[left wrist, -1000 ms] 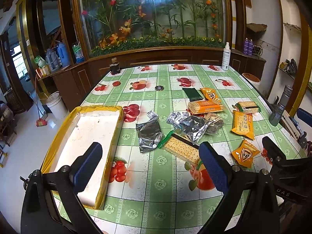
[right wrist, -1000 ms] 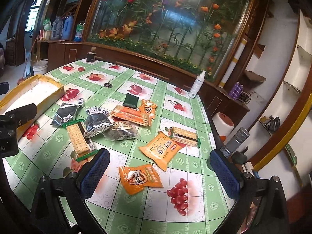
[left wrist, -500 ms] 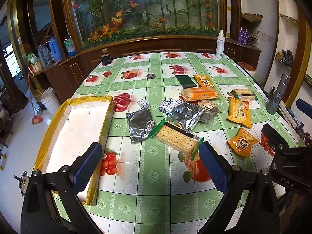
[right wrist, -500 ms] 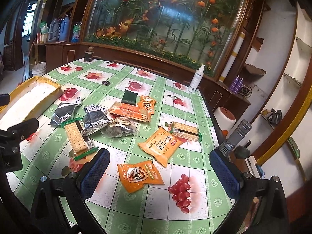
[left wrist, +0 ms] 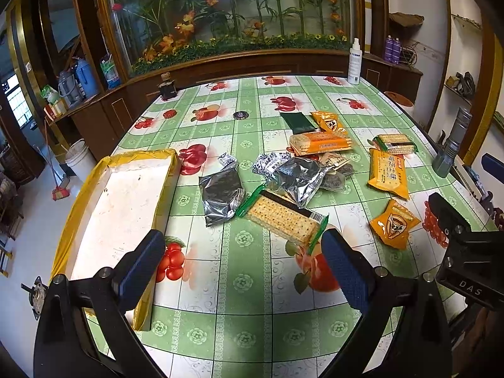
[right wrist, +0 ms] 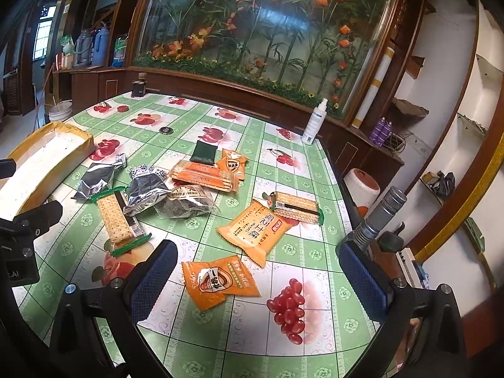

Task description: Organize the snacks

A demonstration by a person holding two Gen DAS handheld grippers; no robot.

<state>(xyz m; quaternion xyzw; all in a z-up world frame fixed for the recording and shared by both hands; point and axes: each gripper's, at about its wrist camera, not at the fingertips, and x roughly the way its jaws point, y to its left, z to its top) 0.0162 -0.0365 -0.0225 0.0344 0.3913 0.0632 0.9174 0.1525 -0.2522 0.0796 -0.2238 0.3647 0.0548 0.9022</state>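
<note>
Several snack packs lie scattered on the green fruit-print table. A cracker pack with green ends point(left wrist: 283, 217) point(right wrist: 117, 217) lies nearest my left gripper point(left wrist: 242, 264), which hangs open and empty above the table. A silver foil bag point(left wrist: 220, 193) sits beside the yellow-rimmed tray point(left wrist: 94, 195) point(right wrist: 19, 157). A small orange packet point(right wrist: 217, 280) point(left wrist: 393, 222) lies just ahead of my right gripper point(right wrist: 255, 274), also open and empty. A larger orange pack point(right wrist: 255, 230) and a second cracker pack point(right wrist: 294, 206) lie beyond it.
A white spray bottle point(left wrist: 354, 63) point(right wrist: 315, 123) stands at the far table edge, and a dark jar point(left wrist: 167, 86) at the far left. A grey metal flashlight point(right wrist: 378, 217) stands off the right edge. The other gripper's body point(left wrist: 466, 252) shows at right.
Both grippers have drawn closer over the table toward the snacks; the cracker pack and the small orange packet appear larger and nearer. Nothing on the table has shifted.
</note>
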